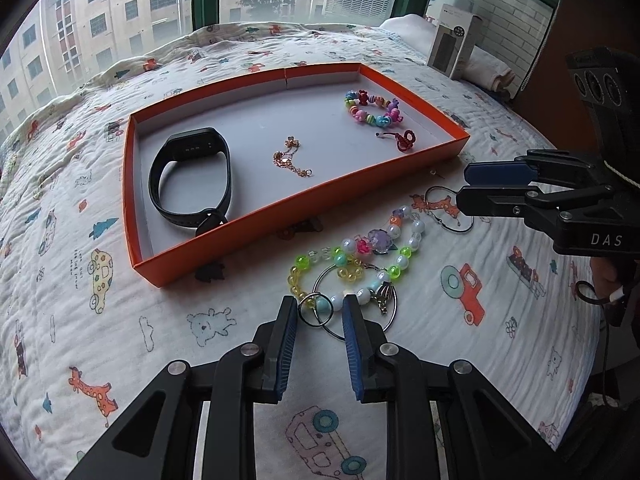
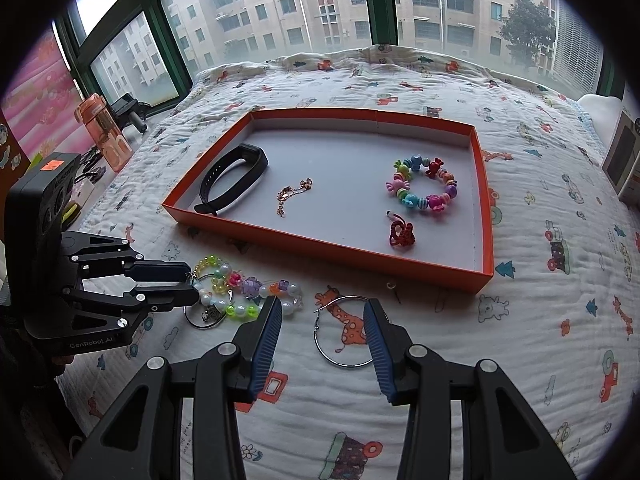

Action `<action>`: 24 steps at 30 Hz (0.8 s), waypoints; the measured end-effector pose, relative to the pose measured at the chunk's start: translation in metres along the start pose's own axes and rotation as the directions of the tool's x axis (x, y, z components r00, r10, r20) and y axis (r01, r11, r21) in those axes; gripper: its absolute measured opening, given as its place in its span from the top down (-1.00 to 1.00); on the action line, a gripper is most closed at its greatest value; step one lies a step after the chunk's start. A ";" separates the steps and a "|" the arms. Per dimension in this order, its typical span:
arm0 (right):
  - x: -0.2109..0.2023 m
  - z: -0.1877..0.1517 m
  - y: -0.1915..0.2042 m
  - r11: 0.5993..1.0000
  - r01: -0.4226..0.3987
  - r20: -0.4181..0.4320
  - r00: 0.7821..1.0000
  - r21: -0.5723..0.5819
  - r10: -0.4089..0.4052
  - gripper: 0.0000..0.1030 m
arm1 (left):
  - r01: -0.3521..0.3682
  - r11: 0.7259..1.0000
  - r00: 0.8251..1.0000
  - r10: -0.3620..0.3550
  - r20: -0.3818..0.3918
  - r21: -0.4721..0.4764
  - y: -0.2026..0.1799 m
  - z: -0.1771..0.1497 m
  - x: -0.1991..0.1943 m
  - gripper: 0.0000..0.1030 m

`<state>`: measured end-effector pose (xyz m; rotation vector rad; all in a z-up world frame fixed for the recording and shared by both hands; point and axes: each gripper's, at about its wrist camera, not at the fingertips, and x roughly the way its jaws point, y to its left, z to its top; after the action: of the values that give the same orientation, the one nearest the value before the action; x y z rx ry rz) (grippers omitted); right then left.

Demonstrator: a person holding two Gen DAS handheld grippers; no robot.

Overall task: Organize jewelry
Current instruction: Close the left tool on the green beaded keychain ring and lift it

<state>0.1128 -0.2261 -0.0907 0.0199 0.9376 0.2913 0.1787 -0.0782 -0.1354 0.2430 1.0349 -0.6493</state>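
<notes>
A pastel bead bracelet point(image 1: 360, 252) lies on the quilt in front of the orange tray point(image 1: 280, 210), tangled with a silver hoop point(image 1: 394, 308) and a small ring. My left gripper point(image 1: 320, 306) is shut on the bracelet's near beads, which fill the gap between its pads; the right wrist view shows the same grip point(image 2: 194, 282). My right gripper point(image 2: 323, 305) stands open over a second silver hoop earring point(image 2: 344, 364), with no pad touching it. Inside the tray point(image 2: 320, 246) rest a black fitness band point(image 2: 234, 178), a gold chain point(image 2: 290, 196), a colourful bead bracelet point(image 2: 422, 188) and a red knotted ring point(image 2: 402, 234).
A patterned quilt covers the bed up to the windows. A grey carton point(image 1: 452, 48) stands at the far right, and an orange bottle point(image 2: 106, 136) with clutter sits on the sill at left. A tiny pin point(image 2: 394, 292) lies just in front of the tray.
</notes>
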 end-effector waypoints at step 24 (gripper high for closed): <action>0.041 0.019 0.013 0.975 -0.147 -0.099 0.986 -0.168 0.132 0.42 | -0.023 0.988 0.995 0.037 0.087 -0.154 0.016 -0.010 -0.037 0.64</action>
<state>0.1476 -0.2013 -0.1107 -0.0896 0.9964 0.5080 0.1684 -0.0467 -0.1106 0.0945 0.9871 -0.5462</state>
